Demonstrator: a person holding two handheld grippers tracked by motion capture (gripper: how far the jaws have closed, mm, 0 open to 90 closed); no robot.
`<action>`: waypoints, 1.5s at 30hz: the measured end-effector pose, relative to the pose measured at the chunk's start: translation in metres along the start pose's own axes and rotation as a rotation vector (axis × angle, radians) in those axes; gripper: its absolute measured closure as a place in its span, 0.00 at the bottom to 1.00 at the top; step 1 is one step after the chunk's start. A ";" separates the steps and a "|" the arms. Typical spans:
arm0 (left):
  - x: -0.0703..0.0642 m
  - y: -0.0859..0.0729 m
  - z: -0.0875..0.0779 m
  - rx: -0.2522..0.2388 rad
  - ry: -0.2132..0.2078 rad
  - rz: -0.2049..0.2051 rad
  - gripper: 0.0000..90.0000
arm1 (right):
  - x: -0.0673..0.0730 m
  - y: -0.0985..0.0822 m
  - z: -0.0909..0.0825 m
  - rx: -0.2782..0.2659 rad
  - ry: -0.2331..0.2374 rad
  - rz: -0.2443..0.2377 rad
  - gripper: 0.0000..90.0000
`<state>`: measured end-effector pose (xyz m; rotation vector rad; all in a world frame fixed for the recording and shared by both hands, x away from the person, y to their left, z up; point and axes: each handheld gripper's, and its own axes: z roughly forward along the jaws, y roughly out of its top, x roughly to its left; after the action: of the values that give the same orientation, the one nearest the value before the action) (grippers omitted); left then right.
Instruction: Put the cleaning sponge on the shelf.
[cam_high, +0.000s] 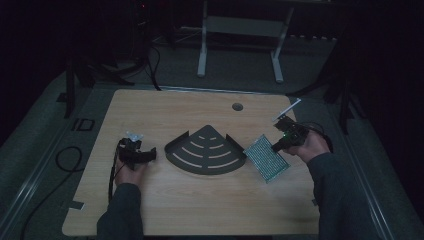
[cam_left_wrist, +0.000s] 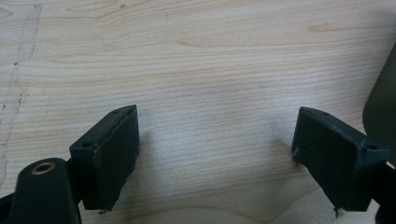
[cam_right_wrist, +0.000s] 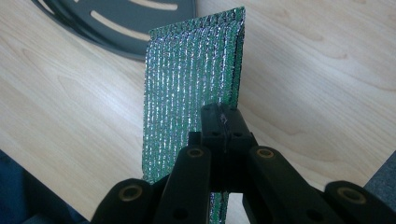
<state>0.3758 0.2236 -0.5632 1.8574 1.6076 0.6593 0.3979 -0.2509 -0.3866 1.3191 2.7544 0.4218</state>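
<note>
High view first, and it's dim: the room beyond the wooden table (cam_high: 200, 200) sinks into dark, with just a pale frame stand (cam_high: 240, 45) readable on the floor behind. On the tabletop, one dark fan-shaped slotted tray (cam_high: 205, 150) sits in the middle, and one shiny green-silver scouring pad (cam_high: 267, 157) sits just off the tray's right corner. Two hands, two grippers. The left gripper (cam_high: 134, 150) rests left of the tray, well apart from the pad; its jaws are too small and dark here to read. The right gripper (cam_high: 289, 136) is at the pad's far right edge, and the right hand (cam_high: 312, 145) covers most of it. A small round hole (cam_high: 237, 106) marks the table's far side.

Left gripper view now: here the jaws read plainly, spread wide with bare wood grain between them, nothing held. A dark curved edge, the tray (cam_left_wrist: 380, 98), is cut off at the right border.

Right gripper view: the jaws are clamped tight on the pad (cam_right_wrist: 191, 79), pinching its near edge; the pad stands up on edge and stretches away from the camera, its lower part hidden behind the gripper's links. Beyond its top, the tray (cam_right_wrist: 116, 23) shows three slots before the frame cuts it off.
</note>
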 end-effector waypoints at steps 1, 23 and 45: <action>0.000 0.000 0.000 0.000 0.000 0.000 0.17 | 0.000 0.001 0.000 0.001 0.001 -0.001 1.00; 0.000 0.000 0.000 0.000 0.000 0.000 0.17 | 0.004 0.034 0.010 -0.014 0.013 -0.016 1.00; 0.000 0.000 0.000 -0.001 0.000 0.000 0.17 | 0.004 0.057 0.020 -0.037 0.036 -0.015 1.00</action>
<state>0.3762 0.2235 -0.5632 1.8571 1.6075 0.6602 0.4415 -0.2094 -0.3898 1.2948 2.7690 0.4979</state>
